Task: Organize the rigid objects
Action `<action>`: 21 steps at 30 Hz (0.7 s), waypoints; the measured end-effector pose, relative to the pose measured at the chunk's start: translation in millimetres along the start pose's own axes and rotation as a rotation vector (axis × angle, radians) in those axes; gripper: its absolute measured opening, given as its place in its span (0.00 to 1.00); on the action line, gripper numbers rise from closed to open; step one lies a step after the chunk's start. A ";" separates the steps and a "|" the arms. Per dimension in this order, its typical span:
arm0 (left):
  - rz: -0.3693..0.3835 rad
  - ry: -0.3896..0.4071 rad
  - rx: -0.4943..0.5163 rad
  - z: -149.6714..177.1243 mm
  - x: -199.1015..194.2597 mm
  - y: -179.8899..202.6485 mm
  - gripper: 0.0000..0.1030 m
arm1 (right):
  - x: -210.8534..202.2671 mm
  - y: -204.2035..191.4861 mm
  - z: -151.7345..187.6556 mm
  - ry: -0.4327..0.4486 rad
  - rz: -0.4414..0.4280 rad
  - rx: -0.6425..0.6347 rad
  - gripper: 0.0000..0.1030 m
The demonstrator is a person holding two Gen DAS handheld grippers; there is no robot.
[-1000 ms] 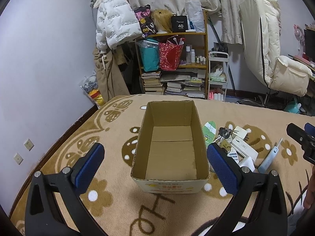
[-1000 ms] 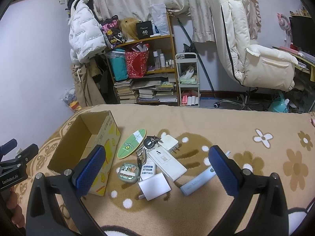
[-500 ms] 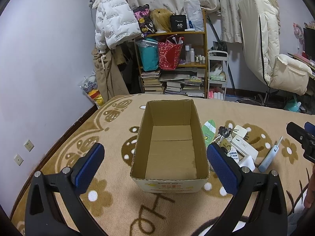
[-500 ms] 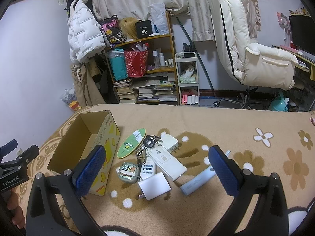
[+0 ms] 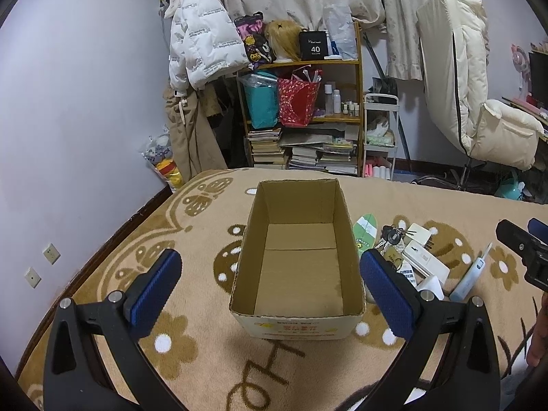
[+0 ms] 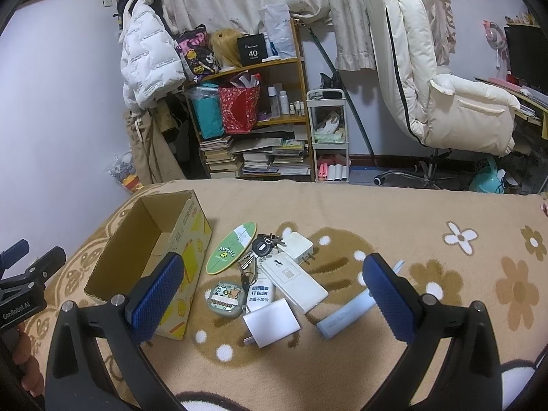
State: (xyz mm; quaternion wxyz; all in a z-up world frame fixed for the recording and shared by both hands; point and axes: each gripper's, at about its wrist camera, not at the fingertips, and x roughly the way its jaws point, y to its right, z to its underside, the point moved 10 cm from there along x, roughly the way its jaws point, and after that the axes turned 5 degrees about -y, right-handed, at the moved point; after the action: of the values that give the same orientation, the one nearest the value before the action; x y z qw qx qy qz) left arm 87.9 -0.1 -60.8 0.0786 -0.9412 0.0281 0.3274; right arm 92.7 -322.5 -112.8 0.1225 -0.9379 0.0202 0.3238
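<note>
Clutter is lying bunched just right of the empty cardboard box (image 5: 298,257), which is sitting open-topped for filling. Both claws are hanging released: left gripper (image 5: 270,286) facing the box, right gripper (image 6: 272,296) hovering over the white charger (image 6: 272,322), probably its target.
</note>
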 end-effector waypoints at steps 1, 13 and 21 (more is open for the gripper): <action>0.000 -0.002 0.002 0.2 0.3 0.4 1.00 | 1.2 -0.1 1.4 0.000 0.000 0.000 1.00; -0.001 -0.003 0.004 0.1 -0.2 1.9 1.00 | 3.2 -1.0 3.2 0.000 0.001 -0.002 1.00; -0.001 -0.003 0.005 0.4 -0.2 1.7 1.00 | 3.6 -1.0 3.8 -0.002 0.002 0.001 1.00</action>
State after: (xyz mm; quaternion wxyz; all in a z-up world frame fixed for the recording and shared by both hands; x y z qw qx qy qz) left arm 87.3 -1.7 -61.2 0.0810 -0.9405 0.0282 0.3289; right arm 93.4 -320.5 -117.7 0.1230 -0.9375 0.0211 0.3249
